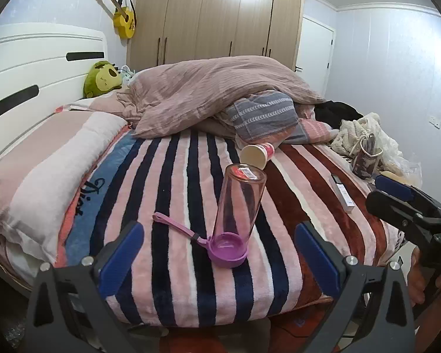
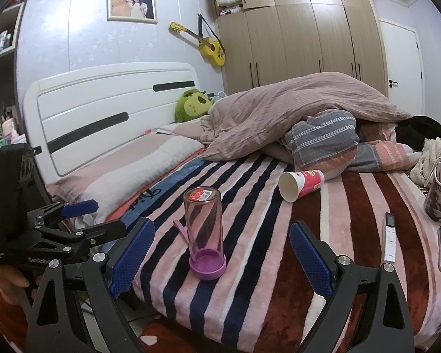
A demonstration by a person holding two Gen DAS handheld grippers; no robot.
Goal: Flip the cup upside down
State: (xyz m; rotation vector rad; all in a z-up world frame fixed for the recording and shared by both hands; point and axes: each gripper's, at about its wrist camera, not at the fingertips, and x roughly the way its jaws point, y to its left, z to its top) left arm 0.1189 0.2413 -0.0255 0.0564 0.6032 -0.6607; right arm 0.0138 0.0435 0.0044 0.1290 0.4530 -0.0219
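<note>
Pink cup [image 2: 203, 229] stands inverted, purple lid end down, on striped blanket [image 2: 250, 279] of bed; nothing inside. Paper cup [image 2: 301, 184] lies on side behind it, mouth toward me, hollow. My left claw [image 1: 220, 253] spread, holding nothing. My right claw [image 2: 222, 253] spread, holding nothing.

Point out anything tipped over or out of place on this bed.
The paper cup lies on its side on the striped blanket, mouth toward the cameras. The pink bottle stands inverted on its purple lid, leaning slightly. Nothing looks spilled.
</note>
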